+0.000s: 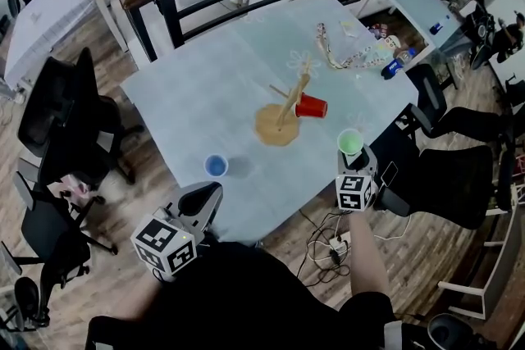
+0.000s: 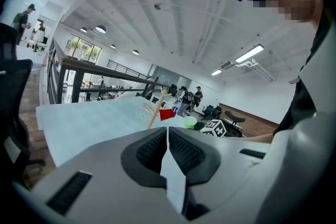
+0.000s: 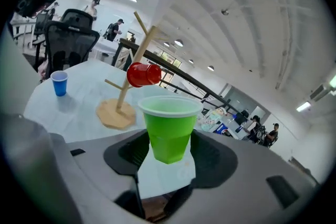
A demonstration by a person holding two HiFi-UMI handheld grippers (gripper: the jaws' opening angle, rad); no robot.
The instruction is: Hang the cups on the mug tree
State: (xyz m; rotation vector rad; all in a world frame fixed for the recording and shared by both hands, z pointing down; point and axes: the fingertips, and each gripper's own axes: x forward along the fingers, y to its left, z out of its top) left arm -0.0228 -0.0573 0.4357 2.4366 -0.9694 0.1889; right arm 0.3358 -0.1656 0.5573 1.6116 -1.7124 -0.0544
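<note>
Grasping the upright green plastic cup [image 1: 350,142], the right hand-held gripper [image 1: 354,160] is near the wooden mug tree [image 1: 287,106], which carries a red plastic cup [image 1: 312,106]; the left hand-held gripper [image 2: 167,152] is clenched, empty.

table [image 1: 205,94] | on it: mug tree [image 1: 275,127], centre | blue cup [image 1: 216,166], upright, near edge | lanyard [image 1: 328,49], far side

- The table [image 1: 197,111] is bare left of the mug tree [image 1: 276,125] and on its far side.
- A red cup [image 1: 312,106] blocks the tree's right side.
- A blue cup [image 1: 216,166] stands by the near edge, well apart from the tree.
- Black chairs [image 1: 57,106] stand on the left.
</note>
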